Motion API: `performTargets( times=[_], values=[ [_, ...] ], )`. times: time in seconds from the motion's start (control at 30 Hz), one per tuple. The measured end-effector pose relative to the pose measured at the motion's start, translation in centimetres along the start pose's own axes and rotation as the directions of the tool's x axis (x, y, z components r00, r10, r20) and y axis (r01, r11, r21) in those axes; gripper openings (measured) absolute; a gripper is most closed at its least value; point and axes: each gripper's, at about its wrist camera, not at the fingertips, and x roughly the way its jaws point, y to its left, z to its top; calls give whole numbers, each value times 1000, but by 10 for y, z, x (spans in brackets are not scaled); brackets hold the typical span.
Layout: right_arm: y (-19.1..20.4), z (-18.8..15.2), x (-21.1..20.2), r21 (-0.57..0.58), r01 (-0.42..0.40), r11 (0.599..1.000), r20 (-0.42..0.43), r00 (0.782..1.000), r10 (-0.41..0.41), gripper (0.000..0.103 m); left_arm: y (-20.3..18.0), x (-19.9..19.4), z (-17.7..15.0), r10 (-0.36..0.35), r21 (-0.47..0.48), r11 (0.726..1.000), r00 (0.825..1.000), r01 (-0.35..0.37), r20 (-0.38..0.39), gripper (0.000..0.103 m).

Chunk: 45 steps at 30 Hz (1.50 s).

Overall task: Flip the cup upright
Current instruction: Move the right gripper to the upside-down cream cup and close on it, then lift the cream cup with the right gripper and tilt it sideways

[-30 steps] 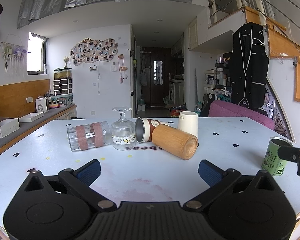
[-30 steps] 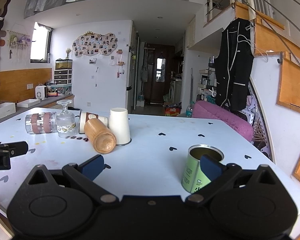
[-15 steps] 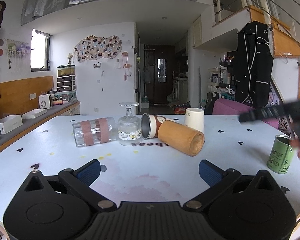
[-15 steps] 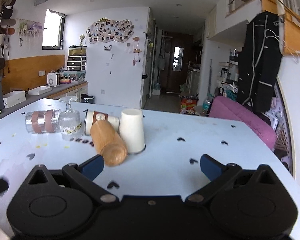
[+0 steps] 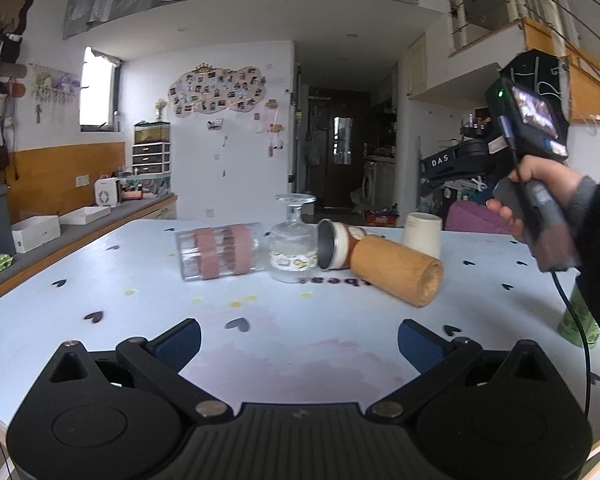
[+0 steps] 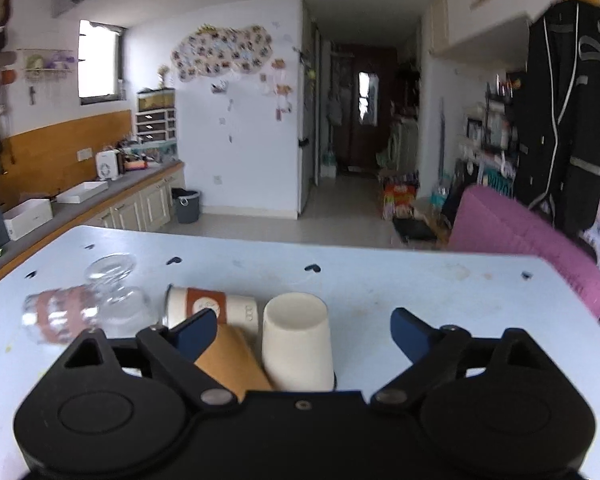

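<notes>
A cream cup (image 6: 298, 344) stands upside down on the white table (image 6: 380, 280); it also shows in the left wrist view (image 5: 422, 233). My right gripper (image 6: 298, 330) is open, raised above the table, with the cream cup between its fingers from this angle. A wooden cup (image 5: 396, 272) lies on its side beside it, as do a brown-and-white tumbler (image 5: 338, 244) and a ribbed glass with pink bands (image 5: 218, 250). A stemmed glass (image 5: 294, 248) stands inverted. My left gripper (image 5: 298, 344) is open and empty, low near the table's front.
A green can (image 5: 578, 320) stands at the table's right edge, partly behind the person's arm (image 5: 596, 232). A pink chair (image 6: 516, 236) sits beyond the far right side. A counter with white boxes (image 5: 36, 232) runs along the left.
My right gripper has risen and moved forward and left over the cream cup, now looking down on it. The left gripper has shifted slightly; the right hand now shows in its view.
</notes>
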Motion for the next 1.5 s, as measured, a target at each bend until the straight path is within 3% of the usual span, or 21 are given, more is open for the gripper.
performTargets(
  times=[0.2, 0.37, 0.53, 0.67, 0.77, 1.07, 1.27, 1.5],
  values=[
    [-9, 3, 56, 111, 17, 994, -109, 994, -4, 84, 12, 6, -4, 19, -24, 1000, 1000, -19, -25, 103],
    [1, -5, 75, 80, -5, 997, -165, 986, 19, 83, 12, 8, -6, 15, -26, 1000, 999, -16, -38, 103],
    [8, -3, 84, 56, 20, 998, -162, 987, -11, 82, 8, 6, -6, 10, -18, 1000, 999, -10, -35, 103],
    [6, 1, 90, 54, 47, 997, -177, 984, -37, 69, 8, 5, -6, 10, -17, 1000, 999, -11, -33, 103],
    [7, 2, 92, 52, 22, 998, -189, 982, -12, 60, 8, 7, -6, 9, -19, 1000, 999, -9, -34, 103],
    [-7, -11, 65, 23, 49, 999, -174, 984, -44, 59, 2, 7, -8, -26, -19, 1000, 999, 25, -40, 103],
    [-23, -26, 27, 2, 48, 999, -192, 980, -47, 59, -15, 9, -10, -95, -15, 995, 994, 95, -45, 103],
    [-37, -55, -33, -28, -20, 999, -216, 976, 14, 60, -44, 15, -14, -199, 12, 980, 977, 200, -72, 103]
  ],
)
